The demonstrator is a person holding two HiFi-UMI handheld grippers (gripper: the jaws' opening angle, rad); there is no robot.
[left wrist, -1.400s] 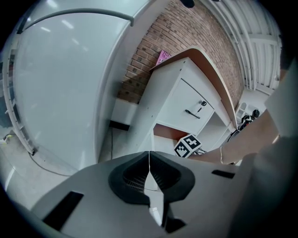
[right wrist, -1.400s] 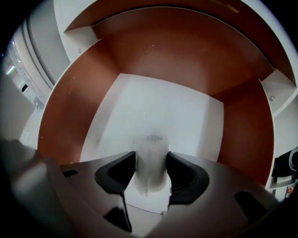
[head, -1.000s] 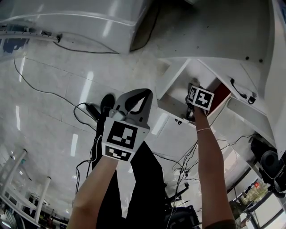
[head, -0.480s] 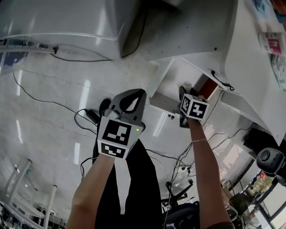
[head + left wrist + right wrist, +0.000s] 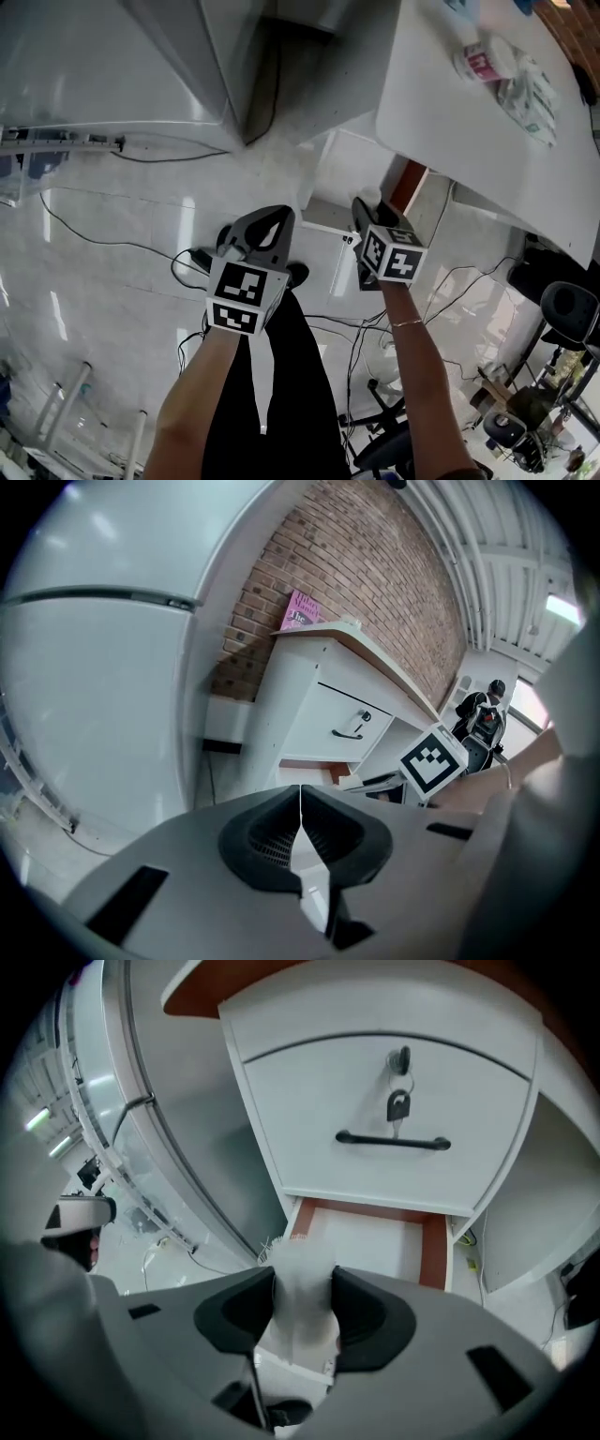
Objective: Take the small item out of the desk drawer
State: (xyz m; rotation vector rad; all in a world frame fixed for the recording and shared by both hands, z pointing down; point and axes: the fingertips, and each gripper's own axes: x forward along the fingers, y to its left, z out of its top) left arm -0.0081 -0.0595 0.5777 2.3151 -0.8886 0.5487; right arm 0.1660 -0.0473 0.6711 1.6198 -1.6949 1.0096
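My right gripper (image 5: 304,1299) is shut on a small, pale, see-through item (image 5: 298,1262) that sticks up between its dark pads. It hangs above the open lower drawer (image 5: 375,1241), whose white floor and brown sides show below the closed upper drawer (image 5: 394,1138) with its black handle and key. In the head view the right gripper (image 5: 362,208) is just off the open drawer (image 5: 323,217), under the white desk top (image 5: 441,112). My left gripper (image 5: 272,217) hangs beside it to the left, jaws shut on nothing (image 5: 300,803).
A big white rounded cabinet (image 5: 112,66) stands to the left of the desk. Cables (image 5: 94,216) trail over the glossy floor. A packet (image 5: 502,70) lies on the desk top. The person's black trousers (image 5: 281,394) are below, and a dark office chair (image 5: 562,314) at right.
The right gripper has come up and back out of the drawer with the pale item in it. The left gripper has risen a little. The desk top has come into view.
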